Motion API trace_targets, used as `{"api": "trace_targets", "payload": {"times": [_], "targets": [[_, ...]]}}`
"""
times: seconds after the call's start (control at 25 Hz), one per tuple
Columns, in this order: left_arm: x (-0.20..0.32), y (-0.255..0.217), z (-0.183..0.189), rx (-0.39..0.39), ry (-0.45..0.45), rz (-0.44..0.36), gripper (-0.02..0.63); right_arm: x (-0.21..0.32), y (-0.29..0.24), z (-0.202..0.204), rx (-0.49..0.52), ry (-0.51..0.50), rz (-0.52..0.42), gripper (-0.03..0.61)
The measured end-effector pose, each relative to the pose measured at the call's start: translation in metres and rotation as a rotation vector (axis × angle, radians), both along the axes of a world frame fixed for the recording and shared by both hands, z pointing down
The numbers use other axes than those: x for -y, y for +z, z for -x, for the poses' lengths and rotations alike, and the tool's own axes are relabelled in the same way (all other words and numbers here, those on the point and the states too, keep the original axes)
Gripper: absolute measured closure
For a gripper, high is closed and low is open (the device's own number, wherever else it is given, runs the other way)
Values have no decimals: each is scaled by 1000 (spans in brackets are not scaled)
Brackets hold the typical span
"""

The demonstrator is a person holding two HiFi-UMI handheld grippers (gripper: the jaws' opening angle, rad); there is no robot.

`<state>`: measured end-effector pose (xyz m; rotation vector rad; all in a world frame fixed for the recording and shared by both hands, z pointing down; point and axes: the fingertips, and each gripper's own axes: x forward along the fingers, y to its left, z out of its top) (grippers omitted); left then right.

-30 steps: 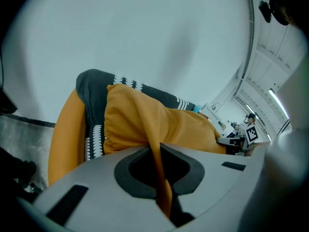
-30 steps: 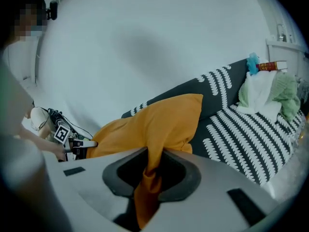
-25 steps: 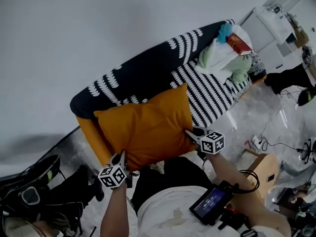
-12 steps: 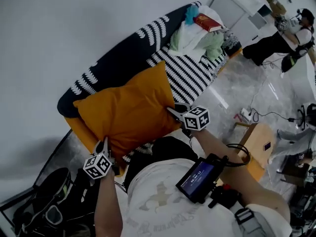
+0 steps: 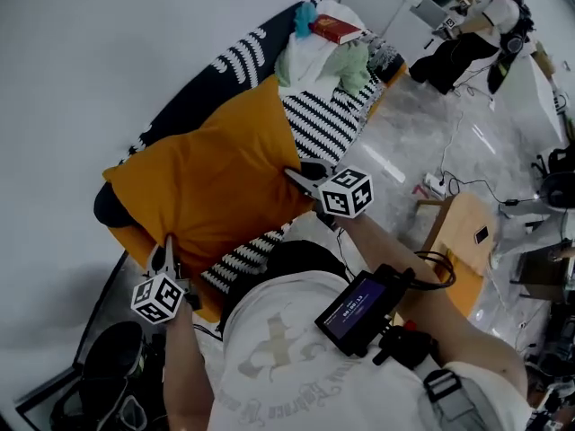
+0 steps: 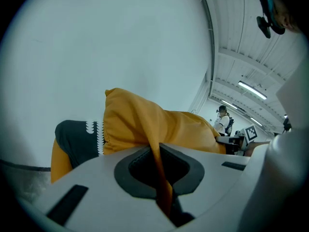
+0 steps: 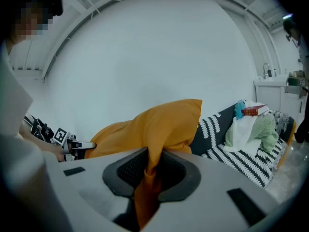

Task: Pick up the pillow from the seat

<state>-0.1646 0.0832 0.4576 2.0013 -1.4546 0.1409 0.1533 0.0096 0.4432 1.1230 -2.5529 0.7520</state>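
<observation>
Pillow [image 5: 216, 182] has risen (lower edge above the seat [image 5: 316, 126]), left gripper [image 5: 167, 246] and right gripper [image 5: 294, 177] clenching its corners.

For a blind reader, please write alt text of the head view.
A person holds an orange pillow, the left gripper and the right gripper each shut on its edge, over a black-and-white striped seat.

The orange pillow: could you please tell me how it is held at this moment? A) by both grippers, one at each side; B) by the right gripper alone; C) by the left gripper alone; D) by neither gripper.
A: the left gripper and the right gripper each have their jaws shut on a fold of the orange pillow.
</observation>
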Motion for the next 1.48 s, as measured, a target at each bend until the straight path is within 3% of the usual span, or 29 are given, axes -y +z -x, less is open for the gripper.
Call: {"api": "trace_targets", "payload": {"times": [0.6,1.48], "targets": [[-14,-68,-20,32,84,-126,595,-37,-66,-26,26,93,-157,502],[-12,-58,-42,5,155,-117,595,-58,-65,-53,-4,168,-150,499]]}}
